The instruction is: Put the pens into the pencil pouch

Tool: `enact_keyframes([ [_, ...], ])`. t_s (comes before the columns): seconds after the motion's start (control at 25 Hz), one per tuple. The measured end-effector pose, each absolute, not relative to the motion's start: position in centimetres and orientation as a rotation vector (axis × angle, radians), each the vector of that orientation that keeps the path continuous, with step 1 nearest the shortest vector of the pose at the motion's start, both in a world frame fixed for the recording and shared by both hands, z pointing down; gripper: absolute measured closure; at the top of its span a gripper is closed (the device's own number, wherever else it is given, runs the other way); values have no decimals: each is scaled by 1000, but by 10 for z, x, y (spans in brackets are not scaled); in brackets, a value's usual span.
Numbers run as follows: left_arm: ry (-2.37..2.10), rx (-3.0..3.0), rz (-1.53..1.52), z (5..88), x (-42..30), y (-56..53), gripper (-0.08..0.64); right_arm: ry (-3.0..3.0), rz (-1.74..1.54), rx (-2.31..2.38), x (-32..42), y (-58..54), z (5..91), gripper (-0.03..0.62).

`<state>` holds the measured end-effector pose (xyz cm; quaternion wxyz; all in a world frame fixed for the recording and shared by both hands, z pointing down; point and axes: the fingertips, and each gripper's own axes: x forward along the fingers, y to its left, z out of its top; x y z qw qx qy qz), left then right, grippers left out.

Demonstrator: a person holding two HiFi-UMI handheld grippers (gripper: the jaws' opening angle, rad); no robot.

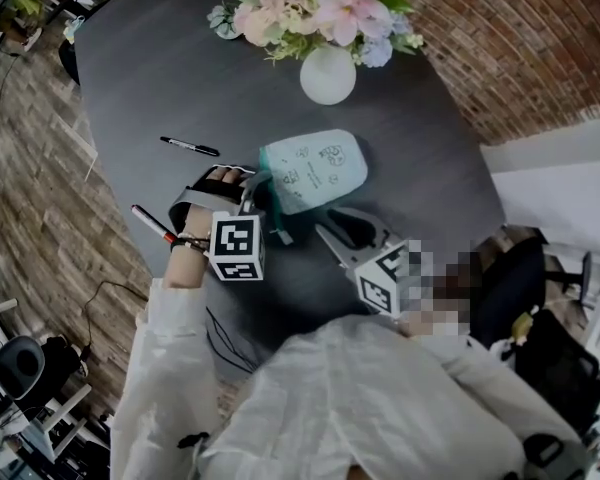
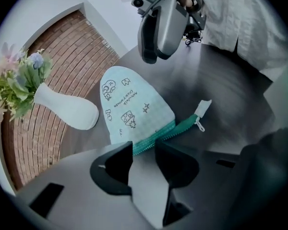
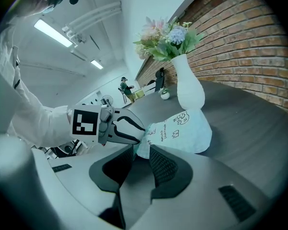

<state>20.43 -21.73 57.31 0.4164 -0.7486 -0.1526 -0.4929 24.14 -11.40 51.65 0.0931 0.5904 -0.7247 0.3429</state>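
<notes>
The mint pencil pouch point(image 1: 315, 171) lies mid-table, its green zipper mouth turned toward my left gripper point(image 1: 250, 183). In the left gripper view the jaws point(image 2: 145, 150) stand open, and the zipper edge point(image 2: 156, 135) lies just past the tips with nothing pinched. My right gripper point(image 1: 330, 225) sits at the pouch's near side with its fingers apart. In the right gripper view the pouch corner point(image 3: 182, 131) shows between the tips point(image 3: 141, 150); I cannot tell if they touch it. A black pen point(image 1: 190, 146) lies to the left. A red-and-black pen point(image 1: 152, 224) is by my left hand.
A white vase point(image 1: 327, 73) of flowers stands just behind the pouch. The round dark table point(image 1: 160, 78) ends near my left hand, over a wood-pattern floor. A brick wall runs along the right. The zipper's pull tab point(image 2: 201, 110) trails off the pouch.
</notes>
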Motion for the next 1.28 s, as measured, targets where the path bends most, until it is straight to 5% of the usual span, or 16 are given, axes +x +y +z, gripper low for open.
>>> enact_keyframes([
  [0.6, -546, -1866, -1264, 581, 199, -212, 493, -2105, 1047, 1795, 248, -110, 519, 491],
  [1.28, -470, -2590, -1544, 530, 141, -156, 534, -2236, 882, 1677, 227, -137, 486, 491],
])
